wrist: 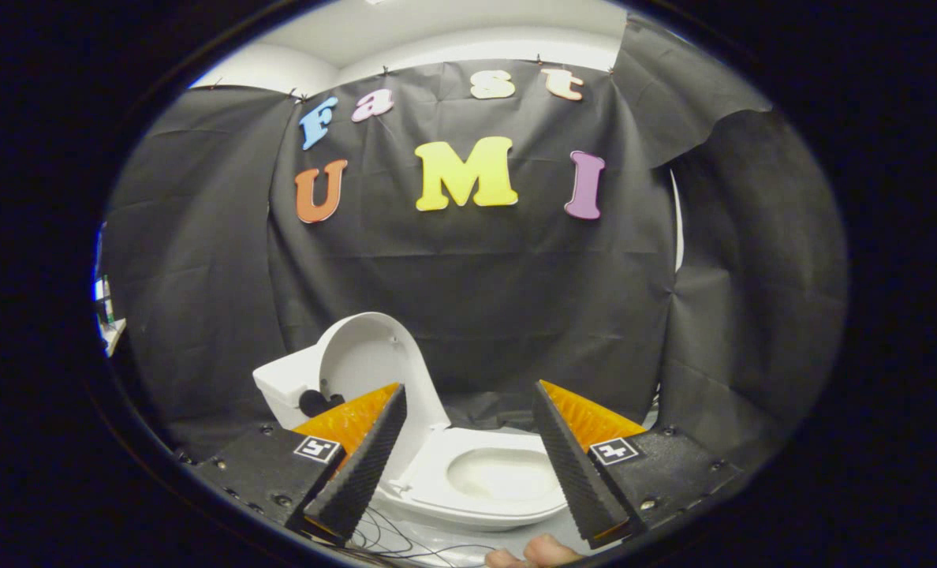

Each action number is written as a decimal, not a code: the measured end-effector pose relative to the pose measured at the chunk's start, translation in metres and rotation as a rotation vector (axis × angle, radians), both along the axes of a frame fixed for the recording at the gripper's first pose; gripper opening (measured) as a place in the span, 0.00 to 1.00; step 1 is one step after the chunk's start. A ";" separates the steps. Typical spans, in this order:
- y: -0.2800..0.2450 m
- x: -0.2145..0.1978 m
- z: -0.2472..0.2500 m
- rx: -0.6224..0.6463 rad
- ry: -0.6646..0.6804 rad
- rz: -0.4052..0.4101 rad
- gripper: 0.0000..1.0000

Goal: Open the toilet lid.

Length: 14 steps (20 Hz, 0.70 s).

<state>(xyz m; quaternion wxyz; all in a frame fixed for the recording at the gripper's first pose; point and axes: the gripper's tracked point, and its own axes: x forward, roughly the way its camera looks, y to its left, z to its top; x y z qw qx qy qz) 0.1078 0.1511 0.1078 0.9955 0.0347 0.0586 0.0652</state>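
Gripper view: my hand-held gripper [468, 450] is spread wide and released, grasping nothing. Its two fingers are black ribbed wedges with orange backs. The left finger [362, 465] rises from about 7 o'clock and the right finger [575, 465] from about 5 o'clock. Neither one touches anything. Each finger sits on a black mount carrying a small square black-and-white marker.

Between the fingers and just beyond them sits a small white toilet [476, 477]. Its seat ring and the pale bowl inside are exposed. The toilet lid [374, 367] is already raised, standing nearly upright at about 10 o'clock from the bowl, just behind the tip of my left finger, its hollow inner face turned toward me. To the left of the lid is the white tank [283, 386], with a dark object against it that I cannot identify.

Thin dark wires [390, 540] lie on the pale surface below the bowl. At 6 o'clock, fingertips [535, 552] of a hand show.
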 end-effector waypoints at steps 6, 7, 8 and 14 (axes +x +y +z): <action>-0.039 -0.025 0.013 0.019 -0.076 -0.020 1.00; -0.047 -0.028 0.015 0.024 -0.092 -0.028 1.00; -0.058 -0.033 0.018 0.030 -0.109 -0.038 1.00; -0.101 -0.060 0.016 0.025 -0.172 -0.073 1.00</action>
